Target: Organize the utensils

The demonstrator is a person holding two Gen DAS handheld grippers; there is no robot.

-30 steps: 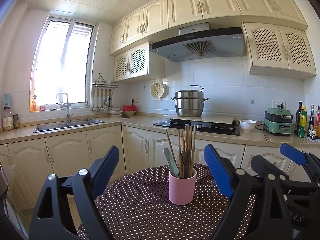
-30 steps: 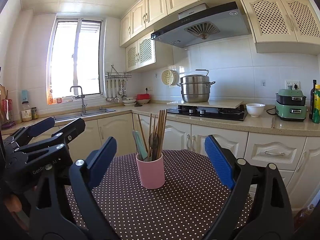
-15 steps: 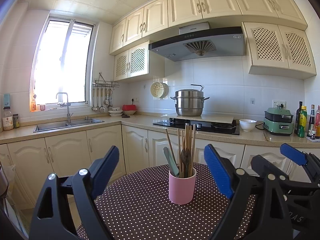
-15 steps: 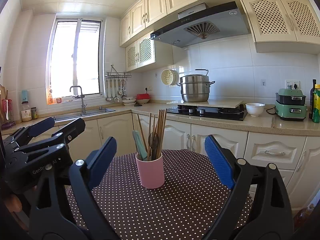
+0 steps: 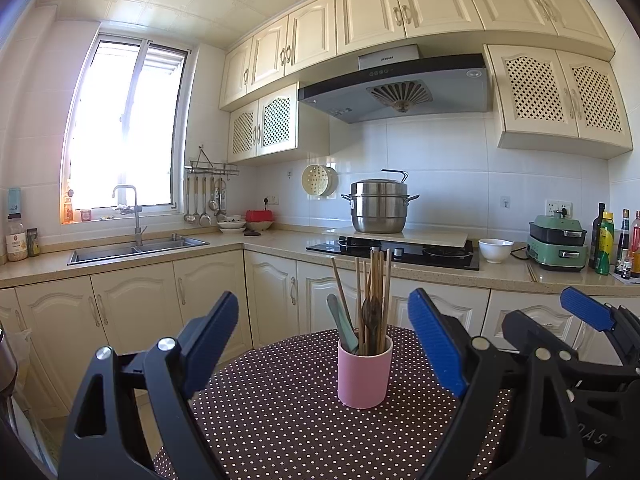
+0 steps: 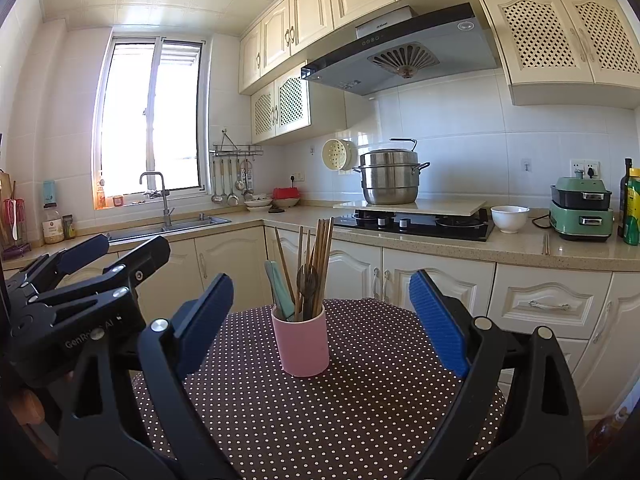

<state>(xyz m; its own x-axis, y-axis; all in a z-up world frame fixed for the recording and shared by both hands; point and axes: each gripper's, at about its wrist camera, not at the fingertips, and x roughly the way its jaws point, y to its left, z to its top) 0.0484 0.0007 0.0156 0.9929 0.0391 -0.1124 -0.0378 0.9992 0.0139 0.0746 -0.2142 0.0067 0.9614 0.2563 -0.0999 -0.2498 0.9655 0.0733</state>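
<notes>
In the left wrist view, the left gripper is spread wide with nothing between its blue pads, hovering above the near edge of a round worktop covered in a brown cloth with white dots. A pink cup stands upright on that cloth, ahead of the gripper and apart from both fingers; it holds wooden chopsticks, a dark spoon and a pale green utensil, all leaning slightly. The right gripper shows at the right edge, also off the cup. Behind, a steel pot sits by the stove and a white bowl rests on the kitchen counter. In the right wrist view, the right gripper is likewise wide apart and empty, the pink cup standing on the dotted worktop between and beyond its fingers, touching neither. The left gripper appears at the left, its fingers parted and holding nothing.
</notes>
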